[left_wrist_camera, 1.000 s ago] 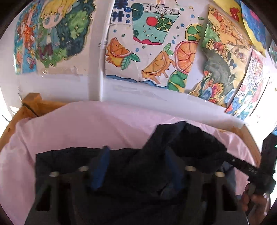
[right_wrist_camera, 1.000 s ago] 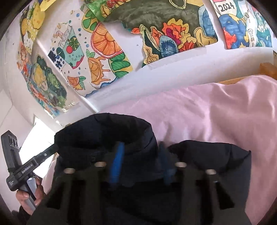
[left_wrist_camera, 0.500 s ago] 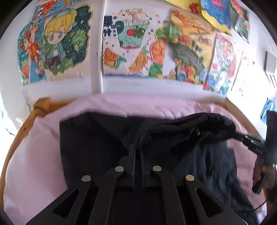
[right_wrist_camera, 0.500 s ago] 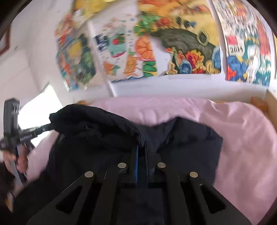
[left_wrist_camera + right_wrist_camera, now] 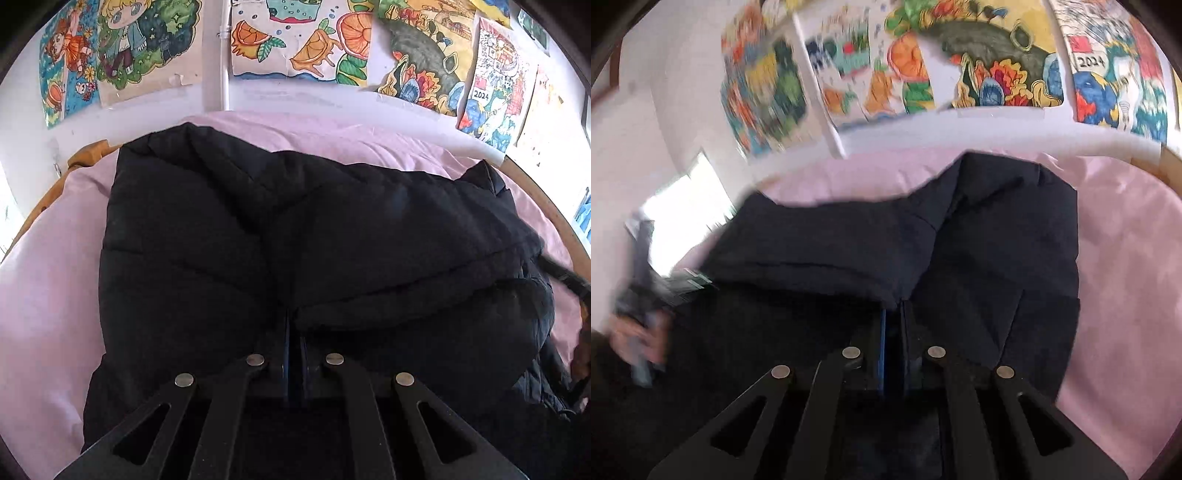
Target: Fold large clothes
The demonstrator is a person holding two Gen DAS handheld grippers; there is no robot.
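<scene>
Black jacket (image 5: 295, 229) amid pink sheet (image 5: 48, 280)

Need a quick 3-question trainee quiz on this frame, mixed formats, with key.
1. True or false: the left gripper has its fingers spread wide apart.
2. The black padded jacket lies on: A) a pink sheet B) a green rug C) a bare wooden floor.
3. Fill in: the right gripper is pinching a fold of the ____.

Key: 1 false, fingers nearly together on fabric; 2 A; 3 jacket.
</scene>
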